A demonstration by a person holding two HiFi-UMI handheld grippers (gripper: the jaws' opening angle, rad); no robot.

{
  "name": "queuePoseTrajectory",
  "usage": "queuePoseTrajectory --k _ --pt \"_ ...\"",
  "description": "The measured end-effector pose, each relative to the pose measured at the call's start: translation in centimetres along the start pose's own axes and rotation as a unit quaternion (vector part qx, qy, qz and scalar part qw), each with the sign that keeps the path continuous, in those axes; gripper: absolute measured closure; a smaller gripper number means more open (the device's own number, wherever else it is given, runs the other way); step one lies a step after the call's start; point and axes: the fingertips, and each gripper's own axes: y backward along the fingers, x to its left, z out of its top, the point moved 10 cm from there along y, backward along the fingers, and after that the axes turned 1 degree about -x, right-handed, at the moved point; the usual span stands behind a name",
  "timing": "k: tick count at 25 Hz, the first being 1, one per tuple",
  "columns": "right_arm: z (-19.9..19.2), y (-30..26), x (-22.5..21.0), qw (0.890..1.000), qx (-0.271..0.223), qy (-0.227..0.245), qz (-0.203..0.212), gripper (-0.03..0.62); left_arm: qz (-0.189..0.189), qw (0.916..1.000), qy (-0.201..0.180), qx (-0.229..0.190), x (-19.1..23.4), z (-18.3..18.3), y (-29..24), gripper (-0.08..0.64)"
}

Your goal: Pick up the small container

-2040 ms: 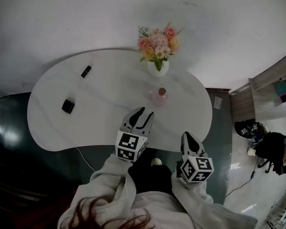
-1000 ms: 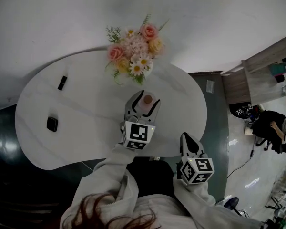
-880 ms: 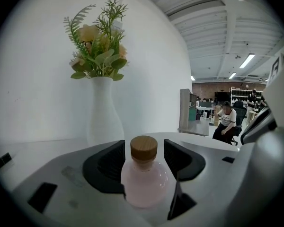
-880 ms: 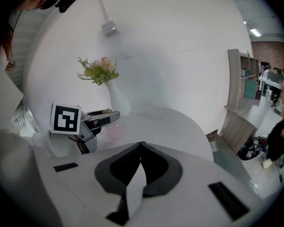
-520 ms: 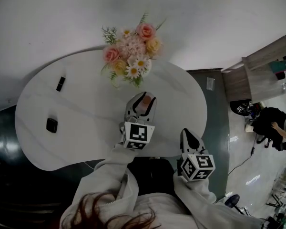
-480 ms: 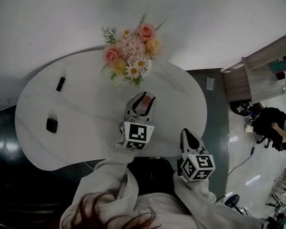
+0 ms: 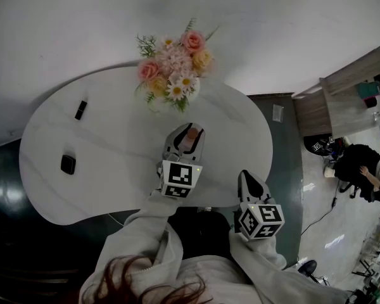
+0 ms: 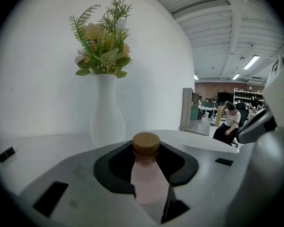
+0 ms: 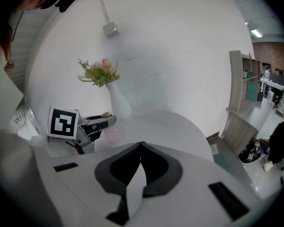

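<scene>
The small container [image 7: 189,142] is a pale pink bottle with a wooden cap, upright on the white table [image 7: 101,170] in front of the flower vase [image 7: 174,75]. My left gripper [image 7: 189,133] reaches over the table and its jaws are closing, one on each side of the bottle. In the left gripper view the container [image 8: 146,183] fills the gap between the dark pads of the left gripper [image 8: 146,151]. My right gripper [image 7: 248,177] hangs back at the table's near edge, shut and empty, with its jaws meeting at the tip [image 9: 141,145].
A tall white vase [image 8: 106,112] with flowers stands just behind the bottle. Two small black objects [image 7: 81,109] [image 7: 68,164] lie on the table's left part. Wooden shelving [image 7: 342,100] and a person [image 7: 367,170] are off to the right.
My left gripper has gone forward over the table to the bottle, and its jaws have narrowed round it. The right gripper has stayed by the near edge.
</scene>
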Motion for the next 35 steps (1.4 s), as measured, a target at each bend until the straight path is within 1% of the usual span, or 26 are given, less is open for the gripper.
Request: queuePoseTrajectory --k 7,12,17,25,35 --pt "0.2 0.4 0.3 1.000 -0.006 0.007 0.007 0.543 0.008 0.9999 0.009 0.009 -0.1 -0.2 1.4 0.429" --pt "0.5 0.3 0.9 1.000 -0.007 0.016 0.022 0.543 0.021 0.9997 0.011 0.009 0.3 -0.1 2.7 0.430" --pt "1.0 -0.2 1.6 0.999 -0.009 0.025 0.042 0.543 0.042 0.9990 0.013 0.005 0.8 0.0 4.3 0.429" --pt "1.8 -1.2 3.0 0.997 -0.012 0.040 0.069 0.543 0.077 0.9967 0.027 0.005 1.8 -0.4 7.5 0.428" --pt "3.0 -2.4 5.0 0.993 -0.020 0.061 0.097 0.543 0.127 0.9906 0.050 0.003 3.3 -1.1 12.3 0.429"
